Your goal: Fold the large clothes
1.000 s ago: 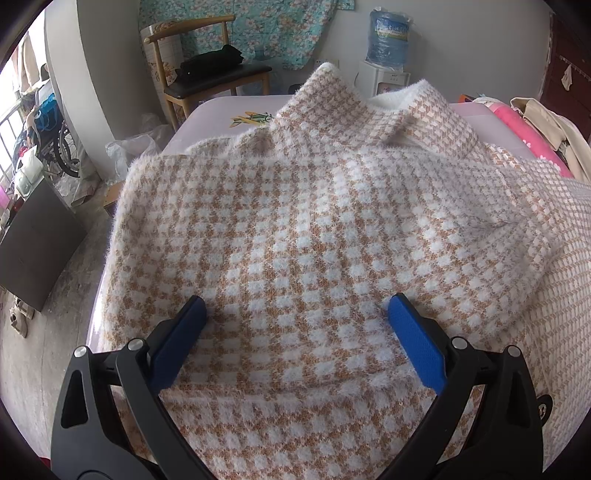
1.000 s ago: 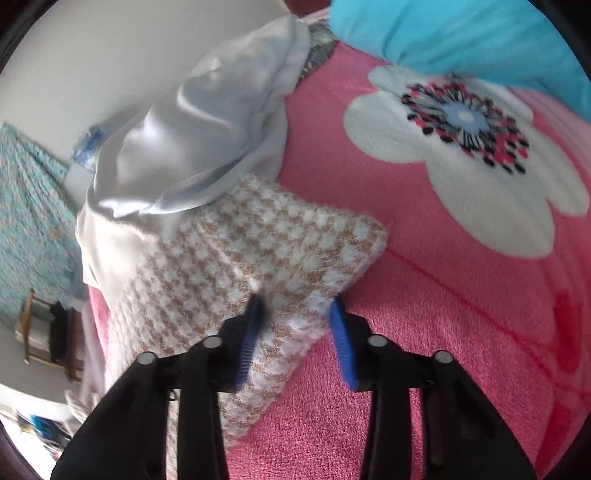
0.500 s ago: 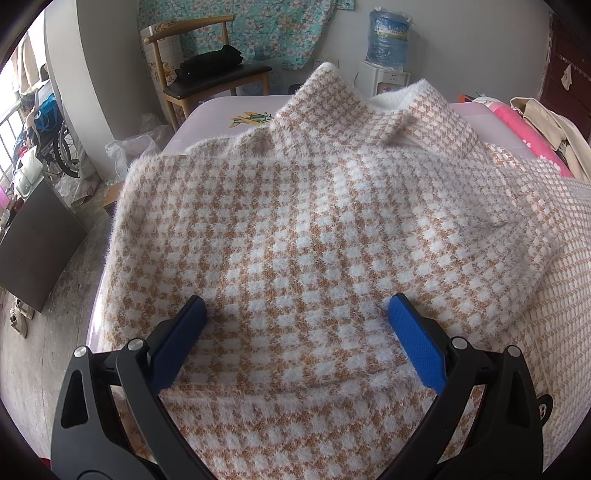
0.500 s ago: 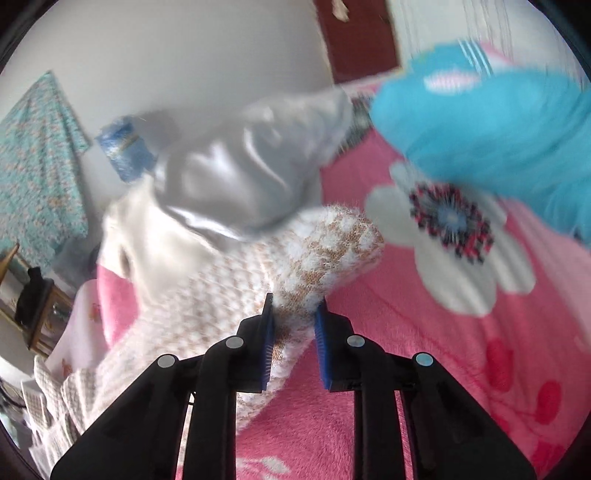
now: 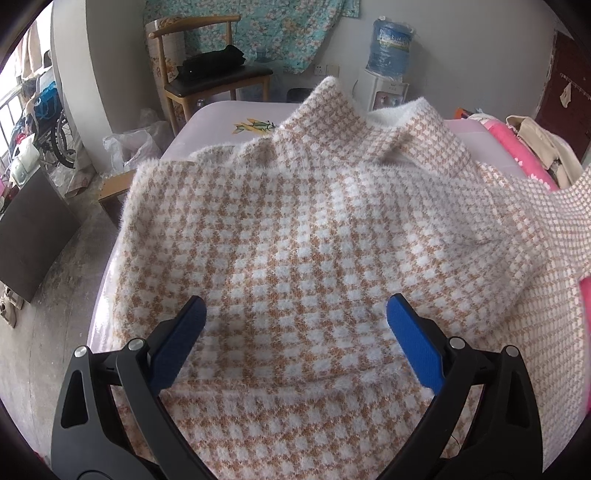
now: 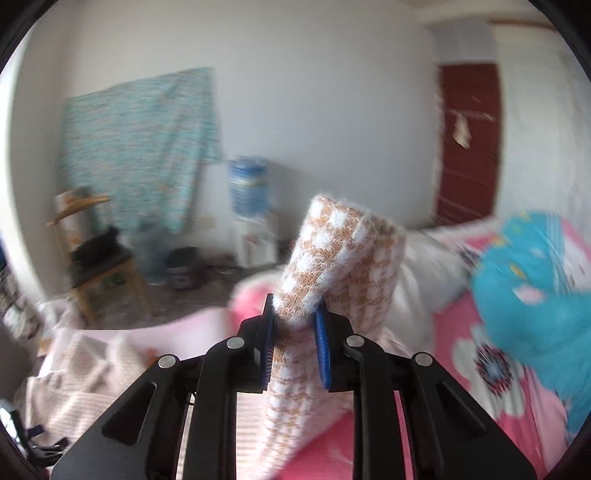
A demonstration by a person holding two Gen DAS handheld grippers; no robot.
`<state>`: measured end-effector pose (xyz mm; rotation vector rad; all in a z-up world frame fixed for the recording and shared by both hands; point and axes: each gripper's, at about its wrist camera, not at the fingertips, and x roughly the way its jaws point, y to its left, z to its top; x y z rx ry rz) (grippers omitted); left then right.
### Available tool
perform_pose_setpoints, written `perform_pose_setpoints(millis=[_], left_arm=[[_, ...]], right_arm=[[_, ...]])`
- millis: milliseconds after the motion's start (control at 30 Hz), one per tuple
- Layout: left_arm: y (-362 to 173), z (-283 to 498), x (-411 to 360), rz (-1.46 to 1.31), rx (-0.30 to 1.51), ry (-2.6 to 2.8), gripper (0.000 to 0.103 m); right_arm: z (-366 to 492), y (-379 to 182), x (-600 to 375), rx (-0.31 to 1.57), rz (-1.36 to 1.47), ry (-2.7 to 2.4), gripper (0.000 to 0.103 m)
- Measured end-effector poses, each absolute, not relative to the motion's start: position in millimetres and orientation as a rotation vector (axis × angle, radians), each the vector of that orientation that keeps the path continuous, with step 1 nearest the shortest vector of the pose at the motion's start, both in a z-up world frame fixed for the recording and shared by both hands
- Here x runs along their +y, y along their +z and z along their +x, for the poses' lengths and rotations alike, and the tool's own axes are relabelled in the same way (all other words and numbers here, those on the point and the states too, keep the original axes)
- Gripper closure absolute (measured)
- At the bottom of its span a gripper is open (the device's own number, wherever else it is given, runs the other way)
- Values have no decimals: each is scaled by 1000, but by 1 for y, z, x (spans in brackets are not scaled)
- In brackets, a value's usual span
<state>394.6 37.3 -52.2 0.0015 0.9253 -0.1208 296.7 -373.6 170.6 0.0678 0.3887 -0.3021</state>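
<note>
Across a bed (image 5: 221,110) covered in pale pink lies a large fuzzy sweater (image 5: 314,240) in a tan and white check, spread out flat and filling most of the left wrist view. A pink blanket (image 6: 461,369) with big white flowers covers the far side of the bed, with a bright blue cloth (image 6: 535,295) heaped on it.

Behind the bed, against a white wall, stand a wooden chair (image 5: 207,74) with dark clothing on its seat, a hanging turquoise floral cloth (image 5: 258,33), and a water dispenser (image 5: 388,74) topped by a blue bottle. A dark red door (image 6: 467,140) shows in the right wrist view, which is blurred.

The left tool (image 5: 293,321) hangs just above the near part of the sweater with its blue pads wide apart, gripping nothing; the checked knit lies below and between them.

The right tool (image 6: 295,332) is raised off the bed, and its pads have just been closing on a sleeve (image 6: 332,258) of the same sweater. They now pinch it firmly. The sleeve end stands up past the fingertips and folds over, while the rest trails down under the tool toward the bed.
</note>
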Motion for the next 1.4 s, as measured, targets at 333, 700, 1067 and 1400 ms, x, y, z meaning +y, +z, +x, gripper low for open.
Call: perform_pose_setpoints(millis=[333, 700, 1067, 1400], left_arm=[[-10, 361, 102, -134, 876, -180, 22], [-15, 355, 127, -220, 903, -287, 29], [-55, 448, 103, -279, 994, -167, 69], [-22, 418, 89, -144, 922, -161, 100]], right_arm=[[347, 156, -120, 432, -36, 237, 78], [373, 22, -131, 868, 115, 485, 46], [380, -38, -340, 939, 300, 130, 46], [390, -67, -349, 981, 308, 104, 54]])
